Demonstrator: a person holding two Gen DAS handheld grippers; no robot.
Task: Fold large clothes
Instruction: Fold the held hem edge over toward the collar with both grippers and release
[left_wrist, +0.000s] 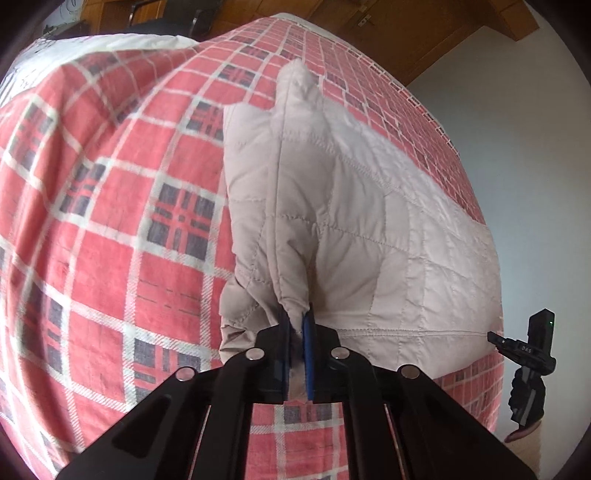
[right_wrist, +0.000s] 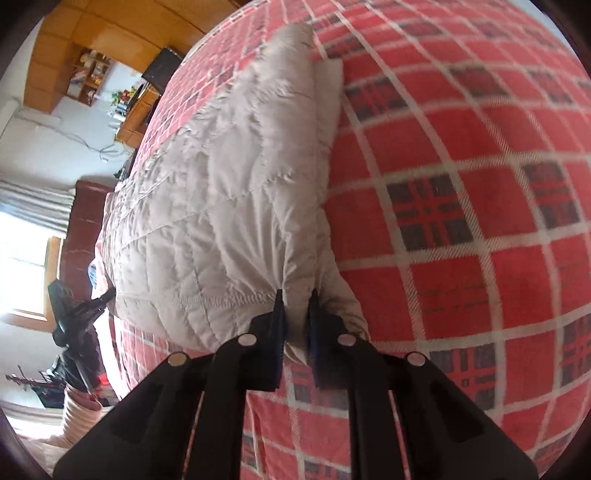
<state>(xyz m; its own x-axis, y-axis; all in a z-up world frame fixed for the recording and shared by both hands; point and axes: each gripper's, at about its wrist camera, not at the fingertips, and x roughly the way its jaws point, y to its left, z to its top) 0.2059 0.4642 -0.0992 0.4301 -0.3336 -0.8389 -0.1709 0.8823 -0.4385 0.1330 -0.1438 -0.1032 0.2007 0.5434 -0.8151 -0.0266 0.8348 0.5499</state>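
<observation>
Quilted beige jacket (left_wrist: 354, 221) on red plaid bedspread (left_wrist: 110, 221), near hem corners pinched in left gripper (left_wrist: 297, 325) and right gripper (right_wrist: 297, 314).

bare plaid bedspread (right_wrist: 461, 155) beside quilted jacket (right_wrist: 221, 206)

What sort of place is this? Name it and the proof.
Probably a home bedroom: a bed under a red plaid sheet, wooden shelves with a desk on the wall, and a curtained window.

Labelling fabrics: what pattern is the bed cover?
Red plaid bed cover, white and dark lines; clearest in the right wrist view.
</observation>
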